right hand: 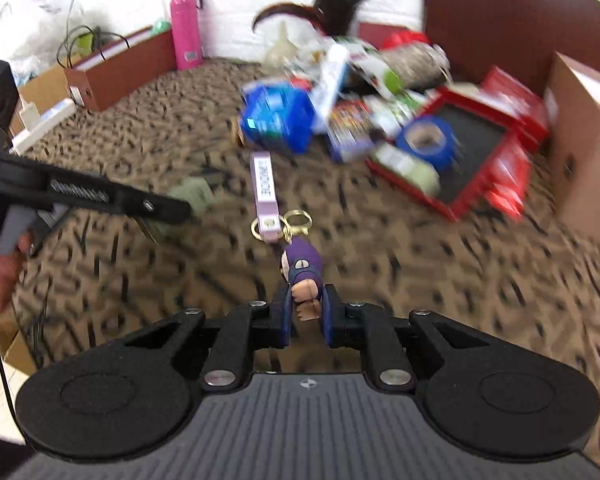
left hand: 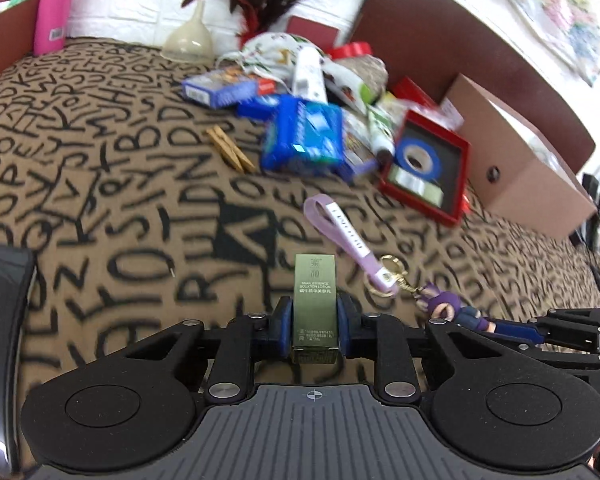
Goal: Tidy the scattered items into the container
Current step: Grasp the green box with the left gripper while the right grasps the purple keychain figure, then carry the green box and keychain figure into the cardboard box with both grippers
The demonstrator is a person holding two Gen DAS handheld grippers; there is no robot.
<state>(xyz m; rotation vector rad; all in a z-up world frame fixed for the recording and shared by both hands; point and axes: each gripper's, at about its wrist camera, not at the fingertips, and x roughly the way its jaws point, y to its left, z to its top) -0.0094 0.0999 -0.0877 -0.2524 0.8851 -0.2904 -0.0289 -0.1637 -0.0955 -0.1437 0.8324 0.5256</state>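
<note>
My left gripper (left hand: 314, 312) is shut on a small olive-green lotion box (left hand: 314, 300), held upright just above the lettered cloth. My right gripper (right hand: 306, 312) is shut on a purple doll keychain (right hand: 304, 276); its lilac strap (right hand: 265, 196) and gold rings trail forward on the cloth. The doll (left hand: 452, 308) and strap (left hand: 340, 228) also show in the left wrist view, with the right gripper's fingers (left hand: 540, 330) at the doll. The red tray container (left hand: 428, 168) holds a blue tape roll (left hand: 418, 158); it also shows in the right wrist view (right hand: 496, 196).
A heap of blue packets (left hand: 304, 136), boxes, a white tube and pouches lies behind. Wooden clothespins (left hand: 230, 148), a funnel (left hand: 190, 36), a pink bottle (left hand: 54, 4), feathers and a cardboard box (left hand: 524, 160) stand around. A brown board (right hand: 500, 12) backs the pile.
</note>
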